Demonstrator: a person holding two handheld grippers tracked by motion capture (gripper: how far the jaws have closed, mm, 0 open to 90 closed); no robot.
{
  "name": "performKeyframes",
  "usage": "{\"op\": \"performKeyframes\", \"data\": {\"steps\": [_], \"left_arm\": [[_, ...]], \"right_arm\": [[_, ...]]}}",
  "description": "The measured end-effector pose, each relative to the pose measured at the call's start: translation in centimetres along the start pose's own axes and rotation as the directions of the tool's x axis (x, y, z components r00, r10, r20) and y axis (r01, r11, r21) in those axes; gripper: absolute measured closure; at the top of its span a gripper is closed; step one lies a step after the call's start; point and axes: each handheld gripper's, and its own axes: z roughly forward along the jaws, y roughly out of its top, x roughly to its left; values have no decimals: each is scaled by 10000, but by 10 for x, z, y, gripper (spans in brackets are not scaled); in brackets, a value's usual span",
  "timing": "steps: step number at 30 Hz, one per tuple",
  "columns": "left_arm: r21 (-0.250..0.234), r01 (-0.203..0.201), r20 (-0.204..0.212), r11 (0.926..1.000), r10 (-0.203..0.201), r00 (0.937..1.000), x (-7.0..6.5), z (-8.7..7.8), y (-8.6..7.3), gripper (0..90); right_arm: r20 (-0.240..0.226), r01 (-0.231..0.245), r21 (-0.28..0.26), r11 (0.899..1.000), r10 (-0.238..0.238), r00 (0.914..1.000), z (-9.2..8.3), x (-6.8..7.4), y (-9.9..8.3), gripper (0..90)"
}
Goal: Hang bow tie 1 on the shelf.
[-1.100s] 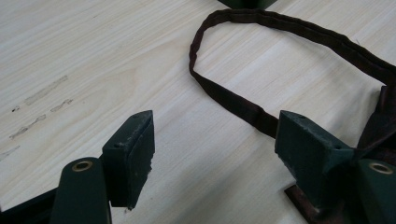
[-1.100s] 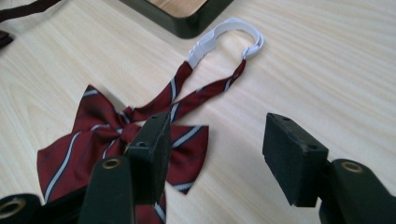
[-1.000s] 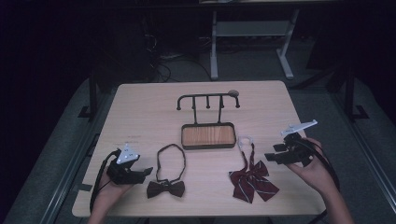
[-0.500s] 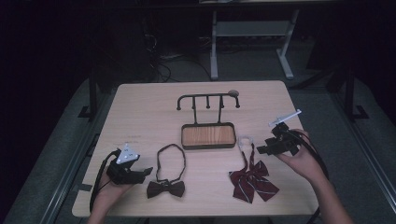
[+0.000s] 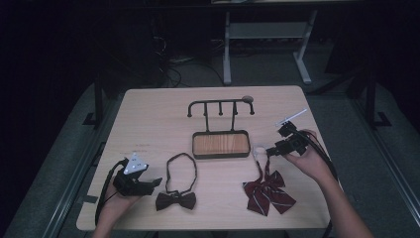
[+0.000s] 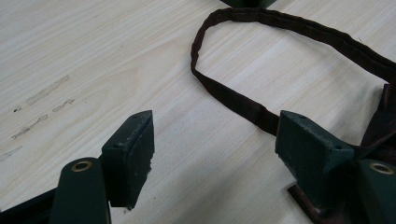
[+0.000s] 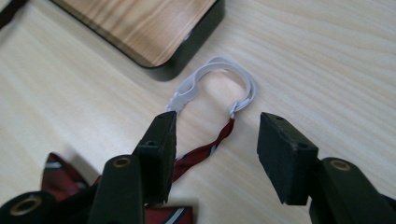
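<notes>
Right gripper point(image 5: 271, 149) hovered over the striped bow tie's white neck loop point(image 7: 219, 84), which lay flat on the desk point(image 5: 148, 119) just beside the wooden tray point(image 5: 221, 144); its fingers point(image 7: 285, 154) had just been closing but stood wide, straddling the strap without touching it. Left gripper point(image 5: 154, 182) rested by the dark bow tie point(image 5: 175, 200), fingers point(image 6: 130, 154) wide apart, gripping nothing.

The right gripper point(image 5: 271, 148) has moved in from near the table's point(image 5: 148, 119) right edge toward the middle, and now sits over the white strap loop point(image 7: 224, 79) of the striped red bow tie point(image 5: 267, 191). Its jaws have just been closing and stand apart, clasping nothing, the strap lying between them.
</notes>
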Motion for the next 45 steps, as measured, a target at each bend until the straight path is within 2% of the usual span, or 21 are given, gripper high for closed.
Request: {"op": "performKeyframes", "data": {"steps": [5, 9, 12, 20, 29, 32, 41, 42, 45], "left_arm": [[4, -31, 3, 10000, 31, 10000, 0, 0, 0, 288], [-11, -46, 13, 10000, 47, 10000, 0, 0, 0, 288], [133, -147, 65, 9998, 146, 9999, -1, 1, 1, 288], [54, -127, 20, 9999, 126, 9999, 0, 0, 0, 288], [73, -163, 24, 9998, 163, 9999, -1, 0, 1, 288], [79, -166, 22, 9998, 166, 9999, 0, 0, 1, 288], [75, -165, 25, 9998, 165, 9999, 0, 0, 1, 288], [57, -154, 29, 9999, 154, 9999, -1, 0, 1, 288], [55, -157, 31, 9999, 157, 9999, -1, 0, 1, 288]], "right_arm": [[360, -134, 303, 9995, 123, 9993, 12, -2, 5, 492], [394, -275, 506, 9983, 255, 9989, 20, -4, 7, 506], [642, -155, 923, 9956, 96, 9979, 31, -5, 10, 532], [816, -148, 1350, 9907, 38, 9967, 45, -5, 12, 567], [896, -75, 1542, 9880, -64, 9960, 50, -3, 13, 625], [1029, 73, 1613, 9869, -242, 9944, 52, -1, 13, 667], [1275, 159, 1736, 9847, -384, 9911, 55, 2, 13, 756], [1308, 196, 1765, 9841, -432, 9905, 55, 3, 13, 797], [1325, 198, 1765, 9841, -437, 9902, 55, 3, 13, 824]]}}
